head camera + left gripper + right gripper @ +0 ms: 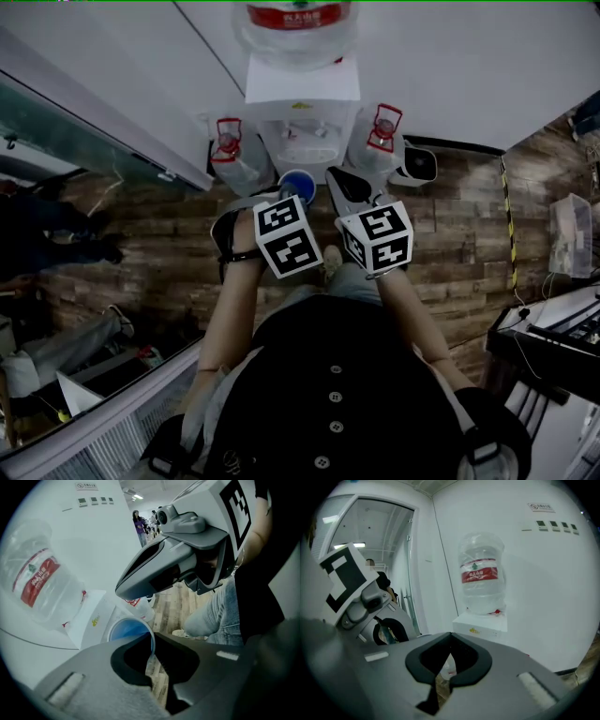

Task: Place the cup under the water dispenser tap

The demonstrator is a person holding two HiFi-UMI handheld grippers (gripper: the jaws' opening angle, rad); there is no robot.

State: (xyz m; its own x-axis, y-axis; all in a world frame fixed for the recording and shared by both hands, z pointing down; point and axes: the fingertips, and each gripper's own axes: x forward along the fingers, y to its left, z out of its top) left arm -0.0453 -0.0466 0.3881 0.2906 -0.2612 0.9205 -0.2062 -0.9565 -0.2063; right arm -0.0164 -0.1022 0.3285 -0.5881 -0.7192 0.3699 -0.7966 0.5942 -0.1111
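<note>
The white water dispenser [300, 98] stands against the wall straight ahead, with a large bottle [298, 23] on top and its taps [309, 131] on the front. A blue cup [297, 184] hangs just before the dispenser's base. My left gripper [291, 194] is shut on the cup's rim. In the left gripper view the cup [126, 629] sits with its wall pinched at the left gripper's [152, 648] tips. My right gripper [343, 180] hovers beside the cup, shut and empty. Its own view shows the right gripper [442, 662] pointing toward the dispenser [480, 623].
Two spare water bottles with red caps stand on the wooden floor, one left [232, 155] and one right [378, 139] of the dispenser. A small white and black device [418, 167] sits further right. A glass partition [84, 131] runs along the left. A desk with equipment [553, 328] is at the right.
</note>
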